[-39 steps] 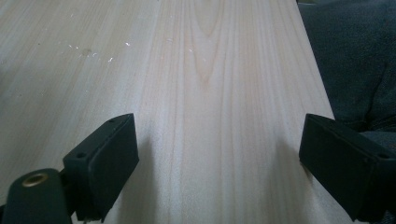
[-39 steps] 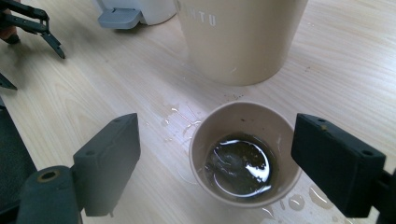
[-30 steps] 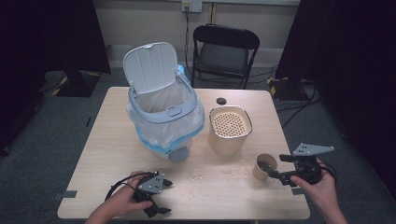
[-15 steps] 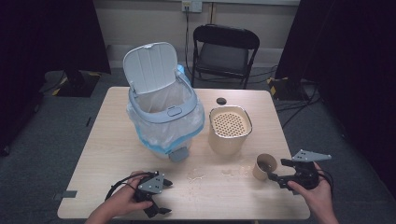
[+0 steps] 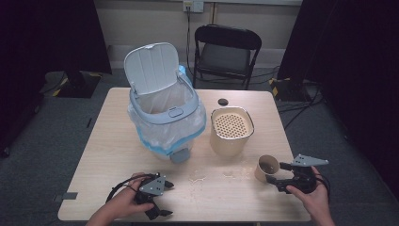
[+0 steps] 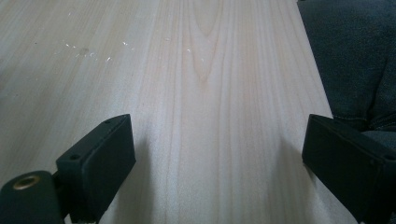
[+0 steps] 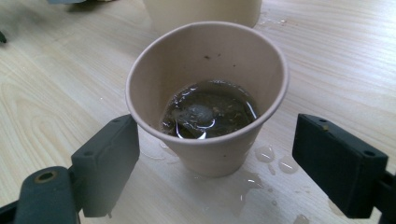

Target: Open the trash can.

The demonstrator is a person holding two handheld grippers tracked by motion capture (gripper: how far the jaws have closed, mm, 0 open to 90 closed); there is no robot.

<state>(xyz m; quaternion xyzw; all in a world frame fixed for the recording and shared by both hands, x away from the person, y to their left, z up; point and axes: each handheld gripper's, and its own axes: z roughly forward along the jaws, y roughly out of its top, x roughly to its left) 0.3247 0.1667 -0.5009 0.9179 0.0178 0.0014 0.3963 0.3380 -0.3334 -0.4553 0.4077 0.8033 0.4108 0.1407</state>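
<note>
My right gripper has its fingers wide around the paper cup, untouched; my left gripper's fingers are wide by the worktop edge.

The left tool, gripped by the left hand, lies low on the surface with jaws spread wide. The right hand holds the right tool level, jaws wide apart.

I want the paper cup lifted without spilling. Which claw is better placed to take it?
The right. The right claw stands open with the paper cup between its jaws, which don't press on it. The left claw rests open at the table's near left edge, far from the cup.
</note>
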